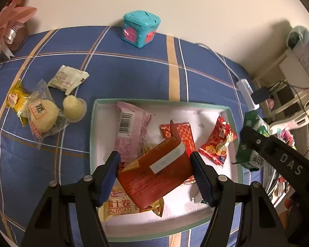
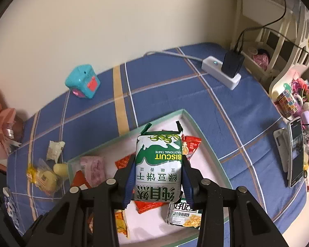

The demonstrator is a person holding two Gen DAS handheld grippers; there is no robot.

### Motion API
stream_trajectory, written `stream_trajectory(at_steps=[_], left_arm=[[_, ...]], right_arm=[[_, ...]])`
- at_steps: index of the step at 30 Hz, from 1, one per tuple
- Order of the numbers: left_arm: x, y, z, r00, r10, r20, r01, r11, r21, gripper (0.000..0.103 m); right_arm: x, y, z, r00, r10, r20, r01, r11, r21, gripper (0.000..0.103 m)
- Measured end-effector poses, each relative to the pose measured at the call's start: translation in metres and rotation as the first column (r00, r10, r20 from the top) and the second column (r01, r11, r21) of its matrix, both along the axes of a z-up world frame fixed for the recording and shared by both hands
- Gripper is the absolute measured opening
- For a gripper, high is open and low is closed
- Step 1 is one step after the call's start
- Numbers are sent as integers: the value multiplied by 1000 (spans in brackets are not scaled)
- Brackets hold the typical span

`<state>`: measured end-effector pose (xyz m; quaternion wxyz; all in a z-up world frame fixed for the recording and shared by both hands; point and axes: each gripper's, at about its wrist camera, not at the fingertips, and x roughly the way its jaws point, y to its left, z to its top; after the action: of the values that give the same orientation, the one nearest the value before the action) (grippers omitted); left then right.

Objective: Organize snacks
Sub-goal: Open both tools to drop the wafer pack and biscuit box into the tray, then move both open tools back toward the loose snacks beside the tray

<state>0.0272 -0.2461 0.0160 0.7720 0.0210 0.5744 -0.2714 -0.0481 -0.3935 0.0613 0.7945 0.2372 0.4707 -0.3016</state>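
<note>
Green-rimmed box (image 1: pixel 92 123) on blue plaid table (image 1: pixel 134 76), bare cloth left beyond its far rim, orange-red packet (image 1: pixel 154 175) clamped in left hand-held gripper (image 1: pixel 154 173) over box, green-white biscuit pack (image 2: pixel 159 164) pinched in right hand-held gripper (image 2: pixel 157 177) above it.

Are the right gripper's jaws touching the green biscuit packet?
Touching. The right wrist view shows both jaws of the right gripper pressed against the green biscuit packet's sides.

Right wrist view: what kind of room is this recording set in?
Probably a bedroom or similar home room: a blue plaid cloth like a bedsheet against a plain wall, a power strip with charger, and cluttered white shelving alongside.
</note>
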Motion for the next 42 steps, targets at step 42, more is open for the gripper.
stream_trajectory(at_steps=[42], left_arm=[[71, 110, 6, 942, 327, 78, -332, 941, 60, 83]], right_arm=[[32, 41, -8, 993, 103, -57, -103, 995, 0, 61]])
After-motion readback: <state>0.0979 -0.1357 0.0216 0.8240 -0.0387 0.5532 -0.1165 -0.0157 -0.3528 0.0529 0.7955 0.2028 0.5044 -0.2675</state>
